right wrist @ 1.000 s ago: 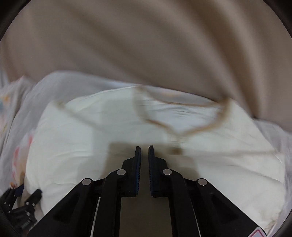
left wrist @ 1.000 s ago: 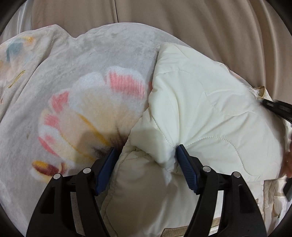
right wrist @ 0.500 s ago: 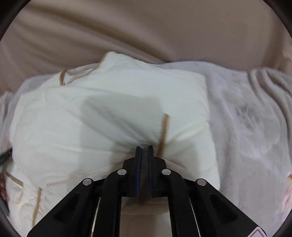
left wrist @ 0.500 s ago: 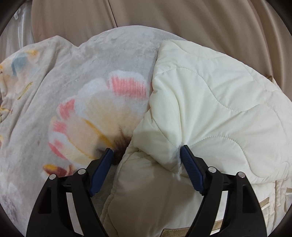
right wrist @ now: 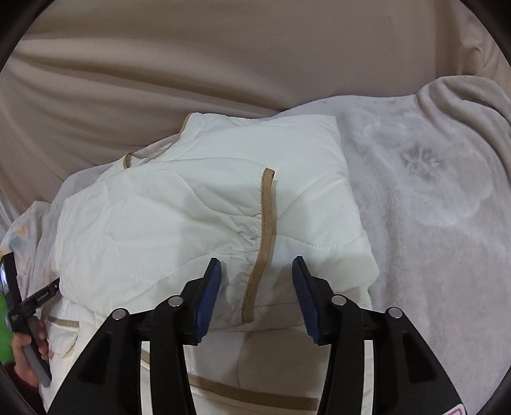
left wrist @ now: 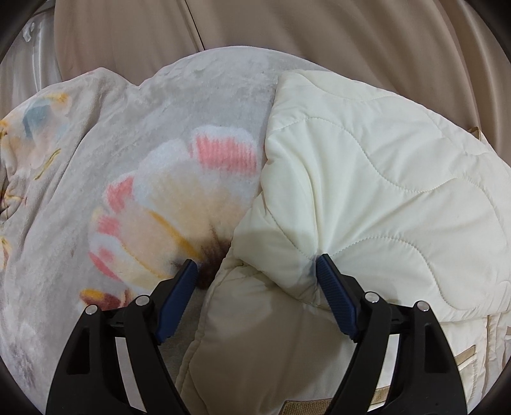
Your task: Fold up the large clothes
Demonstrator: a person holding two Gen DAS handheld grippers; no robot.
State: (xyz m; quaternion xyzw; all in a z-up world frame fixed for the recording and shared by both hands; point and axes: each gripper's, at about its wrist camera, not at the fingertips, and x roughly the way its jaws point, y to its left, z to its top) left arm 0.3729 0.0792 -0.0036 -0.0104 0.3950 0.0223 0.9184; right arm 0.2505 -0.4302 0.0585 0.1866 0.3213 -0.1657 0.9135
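In the left wrist view, we are looking down on a cream quilted jacket (left wrist: pixel 377 178) that is lying folded on a grey plush blanket (left wrist: pixel 134 134) printed with a large pink and yellow flower (left wrist: pixel 179 204). The jacket is filling the right half of the view, its left edge lying over the flower. Our left gripper (left wrist: pixel 255 269) is standing with its jaws wide apart, and a puffed fold of the jacket is sitting between them; the right blue pad (left wrist: pixel 335 303) is touching the fabric, while the left pad is hanging over the blanket. A beige sofa back (left wrist: pixel 287 28) is rising behind.

In the right wrist view, we are seeing the same jacket (right wrist: pixel 191 217) from its other side, stacked in layers, with a tan trim strip (right wrist: pixel 260 242) running down toward us. Our right gripper (right wrist: pixel 255 271) is holding its jaws wide, gripping nothing, with the trim lying between them. The blanket (right wrist: pixel 431 207) is spreading to the right. At the left edge, the hand (right wrist: pixel 28 357) holding the other gripper's handle is showing.
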